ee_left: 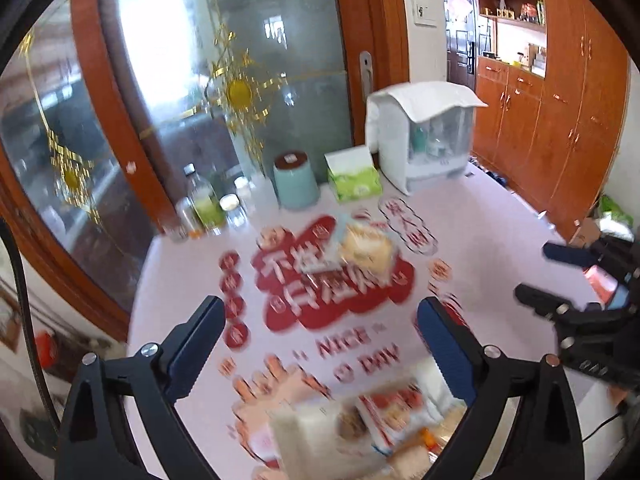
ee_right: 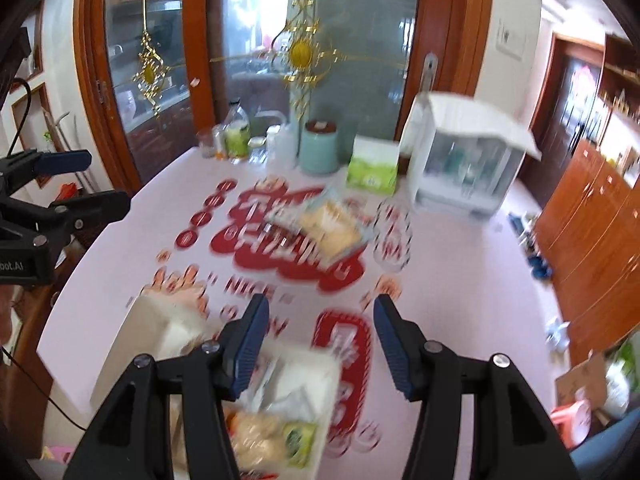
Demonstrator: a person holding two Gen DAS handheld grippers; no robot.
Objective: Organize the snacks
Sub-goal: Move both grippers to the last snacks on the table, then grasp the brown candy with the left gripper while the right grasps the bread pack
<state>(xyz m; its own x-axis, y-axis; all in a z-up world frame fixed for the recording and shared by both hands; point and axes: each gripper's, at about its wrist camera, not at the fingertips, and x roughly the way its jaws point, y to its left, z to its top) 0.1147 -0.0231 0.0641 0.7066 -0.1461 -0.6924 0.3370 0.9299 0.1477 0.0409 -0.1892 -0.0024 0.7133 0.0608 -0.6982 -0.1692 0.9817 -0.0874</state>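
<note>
A: Where are the snacks?

B: One clear snack packet [ee_left: 362, 250] lies mid-frame on the red print of the table [ee_left: 500, 220]. More snacks sit in a white box [ee_right: 296, 396] at the bottom of the frame, though blurred.

A: And the grippers?

B: The left gripper [ee_left: 320, 344] has its fingers spread wide, holding nothing. The right gripper [ee_right: 320, 344] is spread too, above the box. A tissue box [ee_left: 354, 180] stands at the far edge.

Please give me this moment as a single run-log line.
left tool: open, empty | right tool: open, empty | snack packet: mid-table, untouched | white box: near edge, holds snacks | views: motion-blurred
</note>
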